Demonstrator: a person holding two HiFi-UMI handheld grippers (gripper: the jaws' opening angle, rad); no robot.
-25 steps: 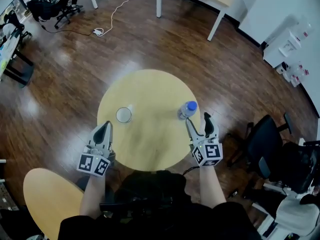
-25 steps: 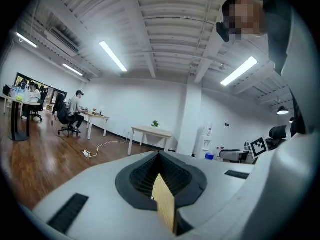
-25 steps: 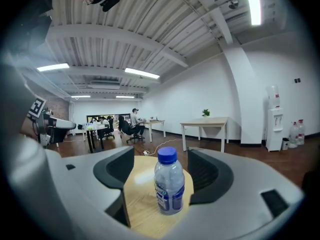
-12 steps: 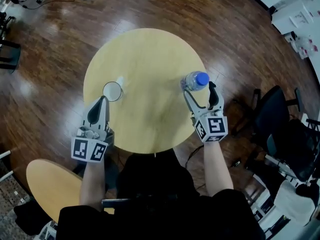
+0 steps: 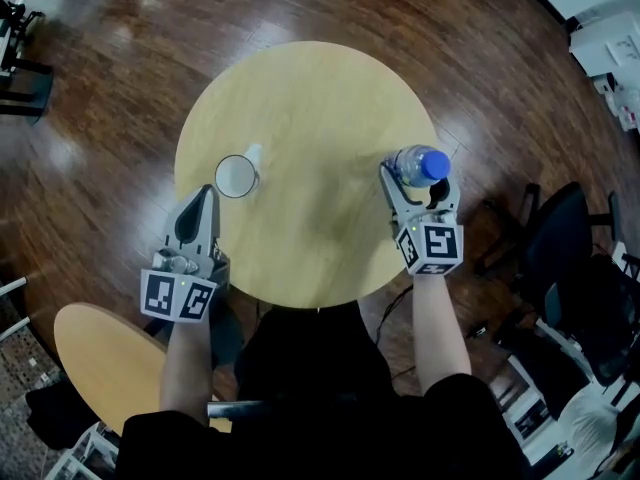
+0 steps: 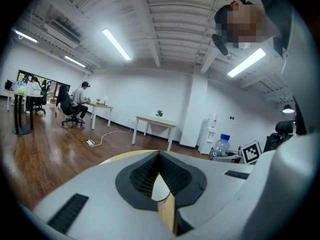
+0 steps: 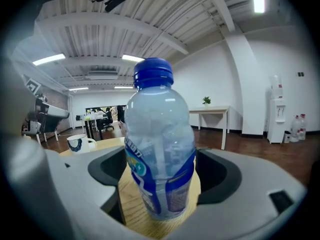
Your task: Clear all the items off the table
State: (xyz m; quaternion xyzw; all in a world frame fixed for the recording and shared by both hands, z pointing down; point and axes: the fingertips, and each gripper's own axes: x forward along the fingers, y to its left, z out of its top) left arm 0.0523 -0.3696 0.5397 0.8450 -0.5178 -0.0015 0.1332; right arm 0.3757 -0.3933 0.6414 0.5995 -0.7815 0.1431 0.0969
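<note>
A clear water bottle (image 5: 420, 164) with a blue cap stands upright near the right edge of the round wooden table (image 5: 310, 118). My right gripper (image 5: 418, 184) is open, its jaws have just been opening, and the bottle (image 7: 160, 154) stands between them with a gap on each side. A white mug (image 5: 237, 176) sits at the table's left side, also small in the right gripper view as a mug (image 7: 80, 143). My left gripper (image 5: 202, 194) is shut and empty, its tips just short of the mug. In the left gripper view its jaws (image 6: 160, 159) meet in a point.
A second round wooden top (image 5: 90, 368) lies low at the left beside my legs. A black office chair (image 5: 560, 258) stands right of the table on dark wooden floor. Far desks (image 6: 155, 121) and a seated person (image 6: 80, 101) are across the room.
Both grippers have come down and forward to the table. The right gripper's jaws widened and moved around the bottle. The left gripper drew closer to the mug, still shut.
</note>
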